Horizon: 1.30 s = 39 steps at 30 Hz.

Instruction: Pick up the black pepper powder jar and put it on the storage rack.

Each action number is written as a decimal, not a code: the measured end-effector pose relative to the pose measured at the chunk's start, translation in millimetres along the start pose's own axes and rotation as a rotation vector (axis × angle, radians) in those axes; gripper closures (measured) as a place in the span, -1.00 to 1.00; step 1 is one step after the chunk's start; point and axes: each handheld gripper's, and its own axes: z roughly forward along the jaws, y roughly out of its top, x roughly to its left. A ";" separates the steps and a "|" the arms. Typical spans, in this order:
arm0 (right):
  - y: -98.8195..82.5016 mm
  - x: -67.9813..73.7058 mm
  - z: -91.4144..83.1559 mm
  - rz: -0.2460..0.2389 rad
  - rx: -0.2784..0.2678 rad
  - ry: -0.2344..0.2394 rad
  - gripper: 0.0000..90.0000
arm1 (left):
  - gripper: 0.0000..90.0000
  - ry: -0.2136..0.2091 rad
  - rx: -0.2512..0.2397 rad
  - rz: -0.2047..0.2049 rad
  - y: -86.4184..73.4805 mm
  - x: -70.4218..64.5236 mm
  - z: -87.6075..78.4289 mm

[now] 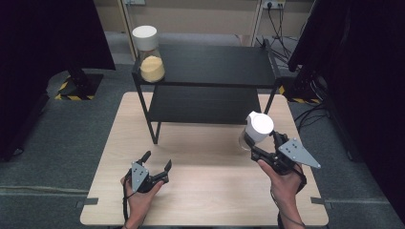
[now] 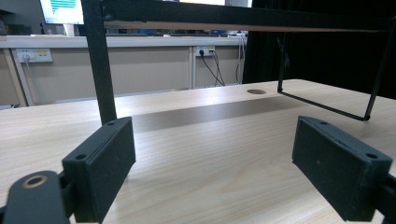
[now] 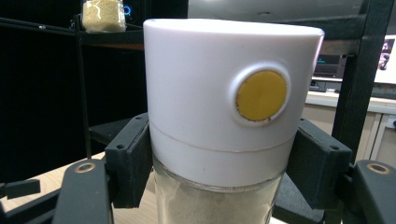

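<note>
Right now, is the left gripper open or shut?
Open. In the left gripper view its two black pads stand wide apart with bare wooden table between them. The high view shows the left gripper spread too.

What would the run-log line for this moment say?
left hand-held gripper: open, empty, low over table | right hand-held gripper: shut on white-lidded jar | second jar: shelf top

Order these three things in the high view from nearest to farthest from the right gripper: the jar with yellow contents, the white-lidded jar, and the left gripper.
1. The white-lidded jar: clamped between the jaws of the right gripper, at the table's right.
2. The left gripper: open, across the table at the front left.
3. The jar with yellow contents: on the shelf's top left corner, farthest back.
</note>
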 end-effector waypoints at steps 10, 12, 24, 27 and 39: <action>7.2 -2.0 5.1 -0.002 -0.011 -0.011 -0.32 | -0.71 0.000 0.001 0.000 0.1 0.0 0.0; 8.7 -2.5 6.0 -0.001 -0.012 -0.013 -0.32 | -0.71 -0.001 0.001 0.000 0.3 0.2 0.1; 19.3 -4.3 12.5 -0.005 -0.031 -0.024 -0.32 | -0.71 0.000 0.002 0.000 0.3 0.1 0.1; 22.2 -5.1 14.2 -0.007 -0.035 -0.028 -0.32 | -0.71 -0.001 0.002 0.000 0.4 0.1 0.2; 33.0 -7.3 20.2 -0.011 -0.045 -0.036 -0.32 | -0.71 0.001 0.003 0.001 0.6 -0.3 0.3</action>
